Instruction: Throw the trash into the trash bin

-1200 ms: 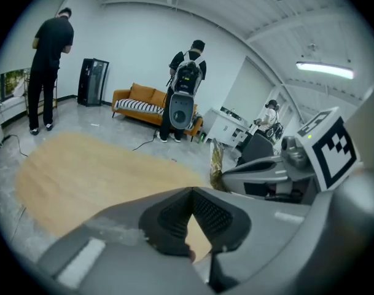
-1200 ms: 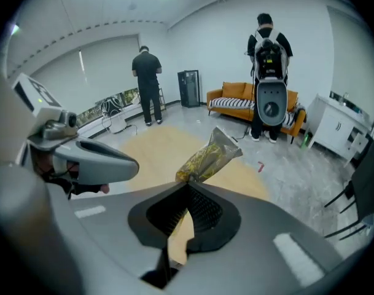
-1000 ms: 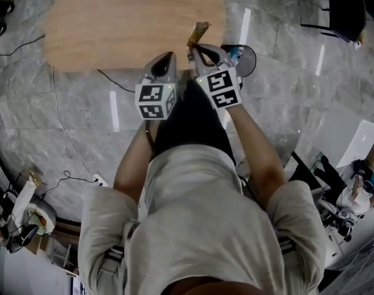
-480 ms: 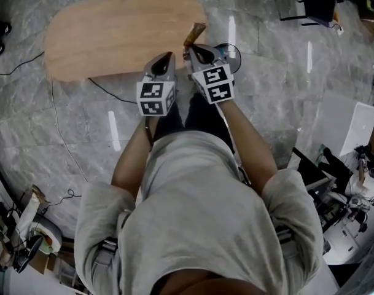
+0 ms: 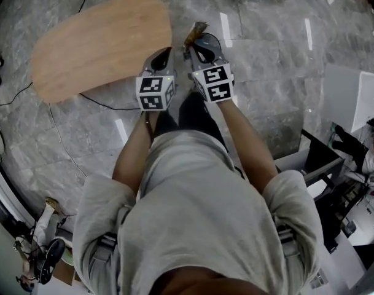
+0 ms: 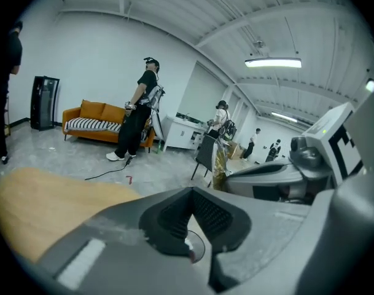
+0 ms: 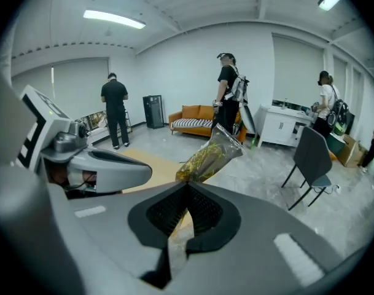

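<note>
The right tool [image 7: 187,192] clamps a crinkled clear-and-gold plastic wrapper [image 7: 212,152]. The left tool [image 6: 190,192] has its jaws together, empty, near an oval wooden worktop [image 5: 101,42].

Right claw [image 7: 187,192] pinches a crinkly wrapper [image 7: 211,155] (left claw [image 7: 134,171] alongside).

Head view: from overhead, facing steeply down; wooden table [image 5: 101,45] ahead, to the left.
Left gripper view: close behind the left gripper [image 6: 190,211] jaws, facing across the room; table low left.
Right gripper view: close behind the right gripper [image 7: 185,211] jaws; table just beyond them.
Shared: table in all three; orange sofa [image 6: 104,125] beyond the table in both gripper views.
</note>
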`<move>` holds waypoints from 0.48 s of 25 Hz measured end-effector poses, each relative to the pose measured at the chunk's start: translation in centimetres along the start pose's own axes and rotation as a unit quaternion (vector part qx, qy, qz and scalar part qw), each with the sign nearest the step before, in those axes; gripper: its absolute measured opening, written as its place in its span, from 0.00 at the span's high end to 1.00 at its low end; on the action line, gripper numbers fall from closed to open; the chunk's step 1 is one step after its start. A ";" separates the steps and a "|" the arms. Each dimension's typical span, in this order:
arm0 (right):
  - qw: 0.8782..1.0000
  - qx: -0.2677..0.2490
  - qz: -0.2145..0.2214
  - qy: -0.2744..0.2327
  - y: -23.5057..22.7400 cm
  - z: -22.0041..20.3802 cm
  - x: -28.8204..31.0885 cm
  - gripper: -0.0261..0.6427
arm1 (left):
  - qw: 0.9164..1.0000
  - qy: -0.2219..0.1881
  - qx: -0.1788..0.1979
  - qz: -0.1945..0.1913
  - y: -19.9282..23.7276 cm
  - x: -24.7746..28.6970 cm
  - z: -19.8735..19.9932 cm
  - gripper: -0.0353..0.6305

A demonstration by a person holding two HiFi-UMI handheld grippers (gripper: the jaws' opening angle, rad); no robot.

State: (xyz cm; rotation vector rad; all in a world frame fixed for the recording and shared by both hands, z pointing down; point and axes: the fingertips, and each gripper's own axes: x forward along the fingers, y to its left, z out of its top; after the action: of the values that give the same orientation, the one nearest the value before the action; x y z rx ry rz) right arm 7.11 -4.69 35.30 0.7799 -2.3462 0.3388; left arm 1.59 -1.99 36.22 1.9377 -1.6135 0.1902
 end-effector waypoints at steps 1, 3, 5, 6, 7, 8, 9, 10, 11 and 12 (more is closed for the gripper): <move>1.000 0.011 -0.011 -0.001 -2.0 -0.9 -1.0 0.95 | 1.000 0.006 0.004 -0.008 -1.8 1.2 -0.3 0.92; 0.999 0.034 -0.034 -0.003 -5.9 -3.2 -3.1 0.95 | 0.999 0.023 0.015 -0.030 -5.7 3.8 -1.5 0.92; 0.997 0.055 -0.050 -0.006 -9.0 -5.2 -5.2 0.95 | 0.998 0.040 0.023 -0.046 -9.4 5.9 -2.7 0.92; 0.996 0.065 -0.055 -0.009 -10.5 -6.2 -6.3 0.95 | 0.997 0.047 0.026 -0.050 -11.1 6.8 -3.2 0.92; 0.995 0.076 -0.059 -0.011 -12.1 -7.3 -7.4 0.95 | 0.997 0.054 0.030 -0.051 -12.7 7.8 -3.6 0.92; 0.994 0.087 -0.061 -0.011 -13.5 -8.5 -8.4 0.95 | 0.996 0.059 0.034 -0.051 -14.3 8.6 -4.0 0.92; 0.993 0.096 -0.062 -0.009 -14.9 -9.6 -9.2 0.95 | 0.996 0.063 0.038 -0.051 -15.6 9.4 -4.4 0.92; 0.993 0.103 -0.061 -0.005 -16.1 -10.7 -9.8 0.95 | 0.996 0.066 0.041 -0.050 -16.7 10.0 -4.8 0.92; 0.993 0.107 -0.059 -0.002 -17.1 -11.7 -9.9 0.95 | 0.996 0.068 0.041 -0.047 -17.4 10.5 -5.1 0.92; 0.993 0.108 -0.056 0.000 -18.1 -12.5 -9.8 0.95 | 0.996 0.071 0.040 -0.042 -17.8 11.0 -5.3 0.92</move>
State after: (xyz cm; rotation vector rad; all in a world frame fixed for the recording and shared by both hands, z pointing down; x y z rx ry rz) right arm 30.38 -9.39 39.27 1.0086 -2.2786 0.5510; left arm 22.30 -7.10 39.44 1.9991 -1.4498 0.3557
